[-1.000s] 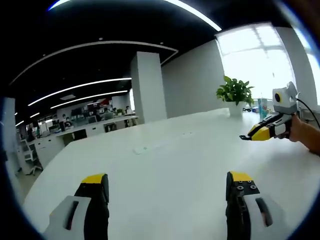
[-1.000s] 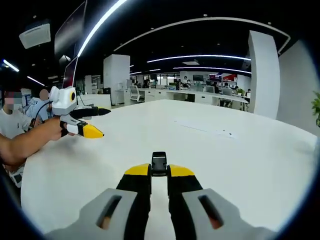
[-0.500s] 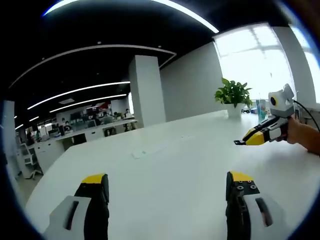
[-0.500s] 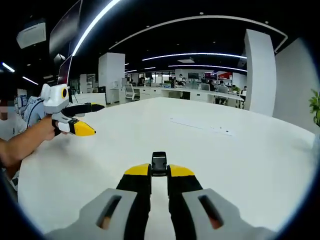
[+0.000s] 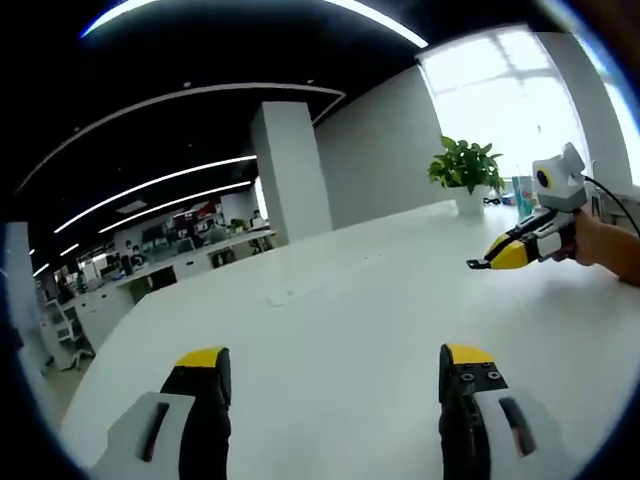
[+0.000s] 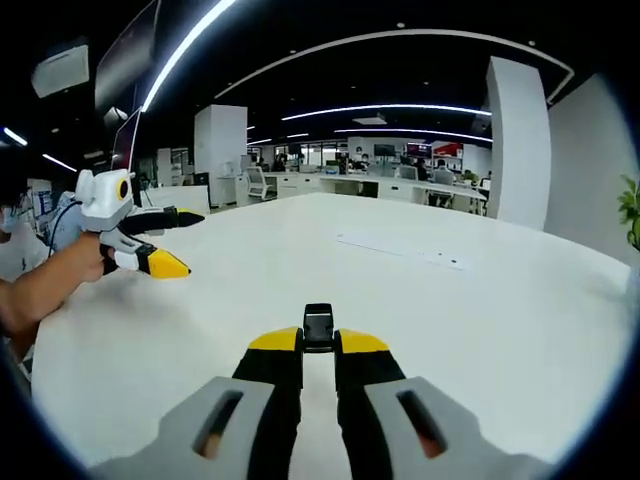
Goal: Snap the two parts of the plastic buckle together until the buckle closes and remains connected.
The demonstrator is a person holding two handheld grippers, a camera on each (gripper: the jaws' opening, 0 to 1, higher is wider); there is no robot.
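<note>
A small black buckle part (image 6: 319, 327) sticks out past the yellow tips of my right gripper (image 6: 319, 342), which is shut on it above the white table (image 6: 480, 330). In the left gripper view that same right gripper (image 5: 478, 264) comes in from the right, held by a hand, with the dark piece at its tip. My left gripper (image 5: 335, 358) stands open with nothing between its fingers. In the right gripper view the left gripper (image 6: 187, 242) is at the far left, held by a hand, its fingers spread apart over the table.
A flat white strip (image 5: 300, 293) lies on the table further out; it is also in the right gripper view (image 6: 400, 250). A potted plant (image 5: 466, 170) stands at the far edge by the window. A white pillar (image 5: 288, 170) and office desks (image 6: 380, 188) lie beyond.
My left gripper's jaws have drawn slightly closer together. Both views have shifted a little with the hands. The right gripper still holds the buckle part.
</note>
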